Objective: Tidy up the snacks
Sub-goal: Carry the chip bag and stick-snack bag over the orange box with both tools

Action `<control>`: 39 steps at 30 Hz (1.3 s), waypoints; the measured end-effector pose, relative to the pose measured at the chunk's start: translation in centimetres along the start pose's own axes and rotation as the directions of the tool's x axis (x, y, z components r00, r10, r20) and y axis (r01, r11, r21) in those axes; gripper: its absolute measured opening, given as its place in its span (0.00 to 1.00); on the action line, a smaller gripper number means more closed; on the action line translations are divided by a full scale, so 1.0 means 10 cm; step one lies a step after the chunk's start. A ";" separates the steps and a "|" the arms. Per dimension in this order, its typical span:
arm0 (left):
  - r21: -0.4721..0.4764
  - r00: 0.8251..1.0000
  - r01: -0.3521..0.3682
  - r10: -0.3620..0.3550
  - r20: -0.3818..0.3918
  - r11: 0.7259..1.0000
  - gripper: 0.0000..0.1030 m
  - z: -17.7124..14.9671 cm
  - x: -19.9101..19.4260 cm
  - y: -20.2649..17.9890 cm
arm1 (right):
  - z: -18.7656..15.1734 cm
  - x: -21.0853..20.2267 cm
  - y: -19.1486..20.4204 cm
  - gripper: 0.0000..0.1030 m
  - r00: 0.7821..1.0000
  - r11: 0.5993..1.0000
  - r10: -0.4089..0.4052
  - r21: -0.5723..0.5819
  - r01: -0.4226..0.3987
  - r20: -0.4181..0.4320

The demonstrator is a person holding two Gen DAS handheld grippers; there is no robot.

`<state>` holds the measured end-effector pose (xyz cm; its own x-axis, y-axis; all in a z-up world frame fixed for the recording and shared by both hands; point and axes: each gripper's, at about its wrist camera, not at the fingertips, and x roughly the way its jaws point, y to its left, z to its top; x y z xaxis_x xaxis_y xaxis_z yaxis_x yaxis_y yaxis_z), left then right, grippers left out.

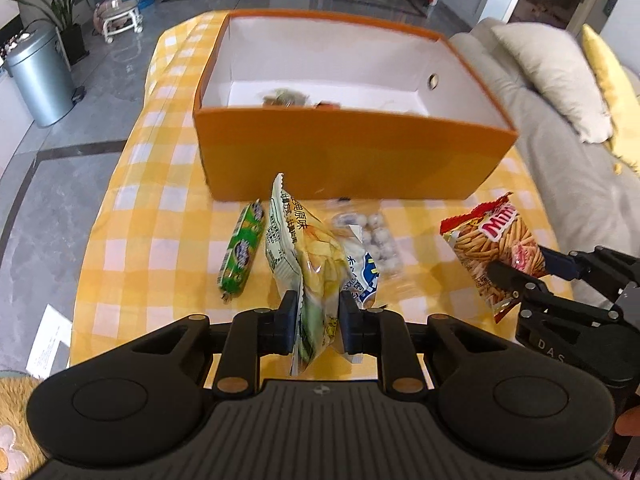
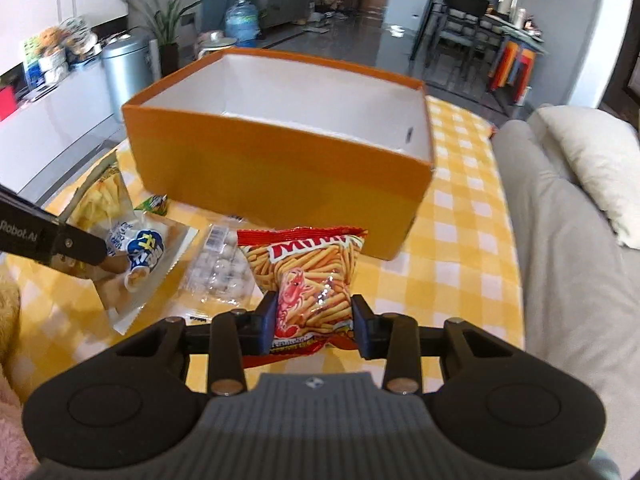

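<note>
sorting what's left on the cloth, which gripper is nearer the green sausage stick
Left. The left gripper sits just beside the green sausage stick, shut on a chip bag; the right gripper is across the table.

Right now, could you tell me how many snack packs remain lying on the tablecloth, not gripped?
3: the green sausage on the left, the clear pack of white balls before the orange box, and a blue-and-white packet beside it. Others may be hidden.
</note>
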<state>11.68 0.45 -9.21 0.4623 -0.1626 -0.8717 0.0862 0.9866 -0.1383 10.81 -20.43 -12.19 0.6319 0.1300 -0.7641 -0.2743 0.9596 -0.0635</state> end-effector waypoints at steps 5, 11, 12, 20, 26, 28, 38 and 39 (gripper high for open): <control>0.027 0.998 0.023 -0.025 0.066 0.999 0.22 0.00 -0.17 -0.06 | 0.04 -0.16 -0.11 0.35 1.000 0.994 0.028 0.109 -0.027 -0.009; 0.036 0.992 0.044 -0.048 0.114 0.998 0.22 0.08 -0.30 -0.07 | 0.10 -0.39 -0.19 0.35 0.999 0.980 0.047 0.194 -0.046 0.001; 0.034 0.991 0.049 -0.053 0.127 0.998 0.22 0.10 -0.33 -0.07 | 0.12 -0.44 -0.18 0.35 0.999 0.980 0.044 0.193 -0.045 0.009; 0.045 0.975 0.057 -0.065 0.212 0.997 0.22 0.37 -0.51 -0.03 | 0.43 -0.67 -0.29 0.35 0.994 0.966 0.057 0.247 -0.078 0.092; 0.074 0.961 0.030 -0.049 0.271 0.997 0.22 0.72 -0.56 -0.01 | 0.75 -0.65 -0.42 0.35 0.987 0.953 0.097 0.275 -0.129 0.130; 0.090 0.956 0.027 -0.052 0.287 0.996 0.22 0.84 -0.55 -0.02 | 0.86 -0.61 -0.45 0.35 0.985 0.952 0.101 0.276 -0.137 0.140; 0.126 0.961 0.016 -0.049 0.271 0.992 0.23 1.39 -0.27 -0.03 | 1.47 -0.13 -0.58 0.35 0.984 0.947 0.136 0.275 -0.163 0.116; 0.131 0.963 0.011 -0.046 0.265 0.991 0.23 1.43 -0.23 -0.04 | 1.52 -0.07 -0.59 0.35 0.985 0.948 0.137 0.274 -0.162 0.109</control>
<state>23.23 0.29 -0.43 0.6750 -0.2050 -0.7088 0.2064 0.9747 -0.0854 22.96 -22.35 -1.57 0.6636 0.2862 -0.6912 -0.1635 0.9571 0.2394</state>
